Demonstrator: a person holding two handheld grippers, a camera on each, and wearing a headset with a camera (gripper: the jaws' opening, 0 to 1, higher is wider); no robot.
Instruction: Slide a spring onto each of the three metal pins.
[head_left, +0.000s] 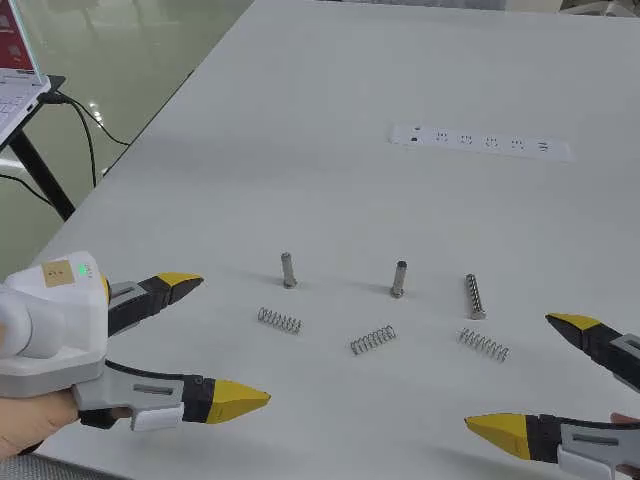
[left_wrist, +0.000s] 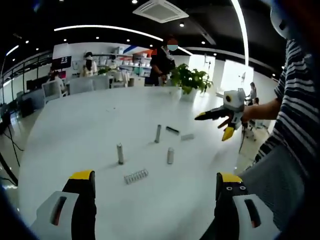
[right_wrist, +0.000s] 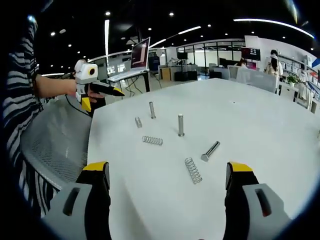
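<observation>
Three metal pins stand upright in a row on the white table (head_left: 330, 180): the left pin (head_left: 288, 270), the middle pin (head_left: 399, 279) and the right pin (head_left: 473, 297), whose shaft looks ribbed. In front of them lie three loose springs: left spring (head_left: 279, 320), middle spring (head_left: 373, 340) and right spring (head_left: 484, 344). My left gripper (head_left: 215, 340) (left_wrist: 155, 175) hovers open at the near left, nothing in it. My right gripper (head_left: 530, 375) (right_wrist: 167, 167) hovers open at the near right, also holding nothing. The nearest spring (right_wrist: 193, 170) lies just ahead of it.
A white power strip (head_left: 480, 141) lies further back on the right. At the far left, beyond the table's edge, a laptop (head_left: 15, 60) sits on a stand with black cables (head_left: 85, 130). People and a plant (left_wrist: 190, 80) are in the background.
</observation>
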